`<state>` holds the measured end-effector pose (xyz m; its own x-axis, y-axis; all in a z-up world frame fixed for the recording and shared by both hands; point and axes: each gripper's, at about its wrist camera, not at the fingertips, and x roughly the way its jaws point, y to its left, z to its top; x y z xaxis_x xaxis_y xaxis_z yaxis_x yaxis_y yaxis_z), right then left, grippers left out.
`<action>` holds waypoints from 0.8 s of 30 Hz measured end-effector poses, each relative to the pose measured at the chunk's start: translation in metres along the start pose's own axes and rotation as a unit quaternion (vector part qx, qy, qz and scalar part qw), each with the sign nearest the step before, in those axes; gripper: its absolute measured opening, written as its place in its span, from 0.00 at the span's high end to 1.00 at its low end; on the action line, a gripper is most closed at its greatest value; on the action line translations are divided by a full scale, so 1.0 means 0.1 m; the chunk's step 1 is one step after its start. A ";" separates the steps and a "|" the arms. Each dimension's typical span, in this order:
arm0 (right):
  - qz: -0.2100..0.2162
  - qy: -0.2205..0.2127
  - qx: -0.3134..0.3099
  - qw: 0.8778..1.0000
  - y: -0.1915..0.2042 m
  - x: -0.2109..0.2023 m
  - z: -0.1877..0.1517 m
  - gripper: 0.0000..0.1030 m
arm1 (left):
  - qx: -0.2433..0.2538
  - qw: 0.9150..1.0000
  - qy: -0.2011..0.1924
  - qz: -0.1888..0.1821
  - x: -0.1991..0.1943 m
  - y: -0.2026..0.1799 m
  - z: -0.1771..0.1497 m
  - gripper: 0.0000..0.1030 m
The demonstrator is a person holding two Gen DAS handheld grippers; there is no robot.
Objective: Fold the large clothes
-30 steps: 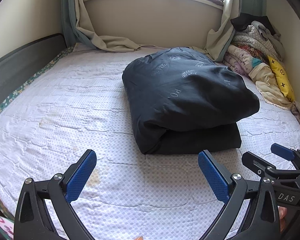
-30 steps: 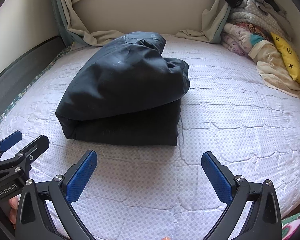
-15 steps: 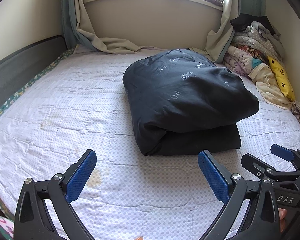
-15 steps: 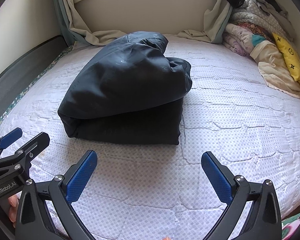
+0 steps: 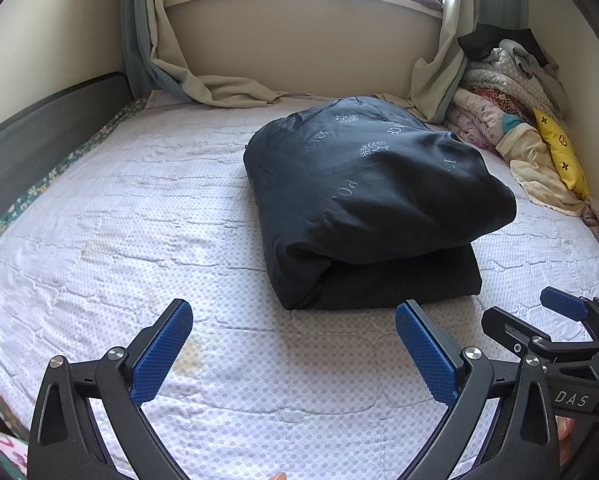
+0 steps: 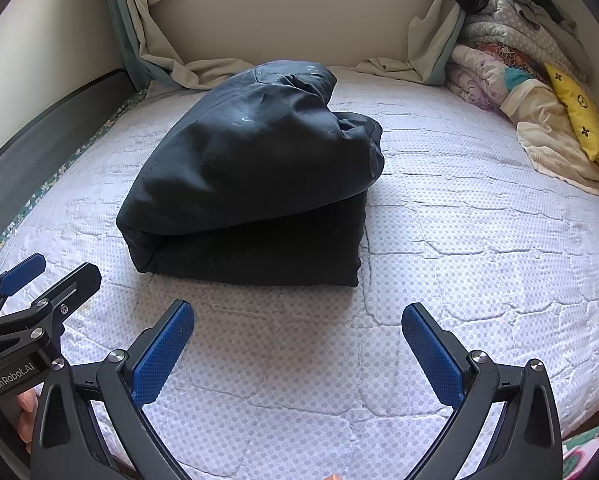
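A large dark navy padded coat (image 5: 371, 200) lies folded into a thick bundle on the white quilted bed (image 5: 139, 208); it also shows in the right wrist view (image 6: 255, 184). My left gripper (image 5: 293, 348) is open and empty, hovering over the bed short of the bundle's near edge. My right gripper (image 6: 297, 350) is open and empty, also in front of the bundle. Each gripper shows at the edge of the other's view: the right one in the left wrist view (image 5: 539, 324), the left one in the right wrist view (image 6: 39, 280).
A pile of blankets and clothes with a yellow pillow (image 5: 559, 152) fills the far right corner. Curtains (image 5: 195, 80) drape onto the bed under the window. A dark grey bed frame (image 5: 39, 148) runs along the left.
Both grippers have drawn back and tilted up slightly, so the bundle sits a little farther and lower in view. The coat has not moved.
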<state>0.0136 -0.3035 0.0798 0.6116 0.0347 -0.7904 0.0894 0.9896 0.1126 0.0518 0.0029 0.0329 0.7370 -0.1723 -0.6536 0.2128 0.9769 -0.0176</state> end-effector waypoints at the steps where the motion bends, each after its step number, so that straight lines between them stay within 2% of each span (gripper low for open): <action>1: -0.001 0.000 -0.001 1.000 0.00 0.00 0.00 0.00 | 0.000 1.000 0.000 0.000 0.00 0.00 0.00 0.00; 24: -0.002 0.002 0.001 1.000 -0.04 0.00 -0.01 0.00 | 0.003 1.000 -0.003 0.004 0.00 0.01 0.02 0.00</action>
<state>0.0122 -0.3071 0.0786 0.6081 0.0309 -0.7932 0.0936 0.9895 0.1104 0.0529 0.0037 0.0342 0.7425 -0.1649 -0.6492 0.2108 0.9775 -0.0072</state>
